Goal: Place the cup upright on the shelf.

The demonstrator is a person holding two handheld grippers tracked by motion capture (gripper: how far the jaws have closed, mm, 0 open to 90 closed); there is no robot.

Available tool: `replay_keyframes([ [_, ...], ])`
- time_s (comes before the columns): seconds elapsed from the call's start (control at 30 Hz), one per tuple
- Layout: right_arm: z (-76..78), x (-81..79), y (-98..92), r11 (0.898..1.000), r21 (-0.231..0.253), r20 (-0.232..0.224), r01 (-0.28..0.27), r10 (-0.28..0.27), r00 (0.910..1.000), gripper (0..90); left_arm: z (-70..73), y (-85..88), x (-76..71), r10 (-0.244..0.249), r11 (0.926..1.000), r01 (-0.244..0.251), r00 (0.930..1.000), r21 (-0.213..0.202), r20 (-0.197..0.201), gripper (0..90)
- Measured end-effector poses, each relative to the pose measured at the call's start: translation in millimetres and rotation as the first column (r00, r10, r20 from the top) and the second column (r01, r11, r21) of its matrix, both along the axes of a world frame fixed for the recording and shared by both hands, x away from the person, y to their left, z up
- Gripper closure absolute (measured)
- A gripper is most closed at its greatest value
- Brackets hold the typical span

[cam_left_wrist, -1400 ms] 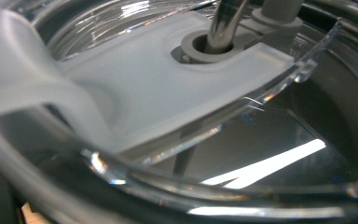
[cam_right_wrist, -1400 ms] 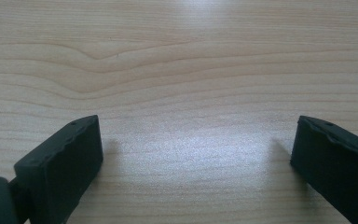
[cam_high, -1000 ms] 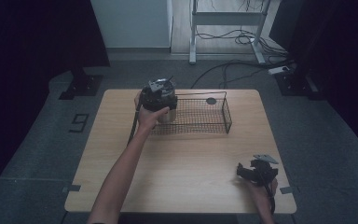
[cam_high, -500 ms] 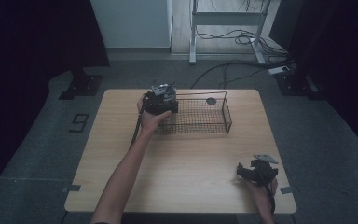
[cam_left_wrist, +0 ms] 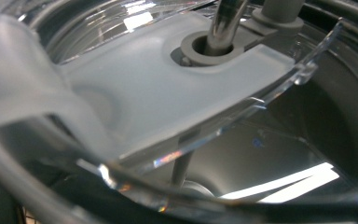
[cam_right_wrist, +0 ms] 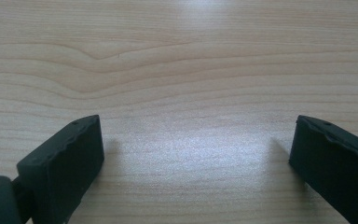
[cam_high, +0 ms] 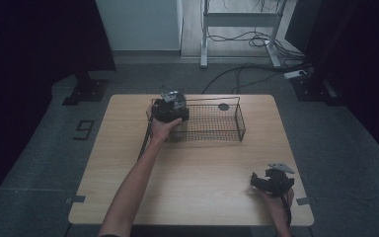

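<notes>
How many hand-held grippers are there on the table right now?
2. The left hand-held gripper is at the near-left end of the wire basket; the right hand-held gripper rests near the table's front right corner.

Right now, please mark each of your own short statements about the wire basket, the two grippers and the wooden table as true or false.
1. The black wire basket stands on the light wooden table. True.
2. The right gripper has its fingers closed together. False: they stand wide apart above bare wood.
3. The left gripper is at the basket's left end. True.
4. The right gripper is inside the basket. False: it is near the table's front right corner.
</notes>
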State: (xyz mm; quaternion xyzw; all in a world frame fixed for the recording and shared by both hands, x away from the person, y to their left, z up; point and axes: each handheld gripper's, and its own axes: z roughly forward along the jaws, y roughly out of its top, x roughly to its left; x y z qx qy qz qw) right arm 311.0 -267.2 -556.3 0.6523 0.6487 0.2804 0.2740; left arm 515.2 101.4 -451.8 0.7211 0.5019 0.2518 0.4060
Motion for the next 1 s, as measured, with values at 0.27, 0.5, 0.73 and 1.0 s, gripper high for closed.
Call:
replay_keyframes([
  [0.27, 0.0, 0.0, 0.0, 1.0, 0.0, 0.0, 0.0, 0.0, 1.0, 2.5, -7.6, 0.3, 0.1, 0.005, 0.9999, -0.005, 1.0, 0.016, -0.006, 4.1],
  [0.5, -0.1, 0.0, 0.1, 1.0, 0.001, 0.002, -0.001, 0.001, 1.0, 2.7, -16.5, 0.3, -1.7, 0.008, 0.9996, -0.008, 0.9999, 0.025, -0.015, 4.0],
  [0.73, -0.1, 0.0, 0.1, 1.0, 0.0, 0.002, -0.002, 0.002, 1.0, 2.8, -20.6, 0.0, -4.0, 0.002, 0.9995, -0.002, 1.0, 0.031, -0.001, 4.0],
  [1.0, 0.0, -0.3, 0.1, 1.0, 0.0, 0.003, -0.004, 0.004, 1.0, 3.2, -20.6, 4.5, -7.8, -0.02, 0.9992, 0.02, 0.9998, 0.034, 0.004, 2.7],
])
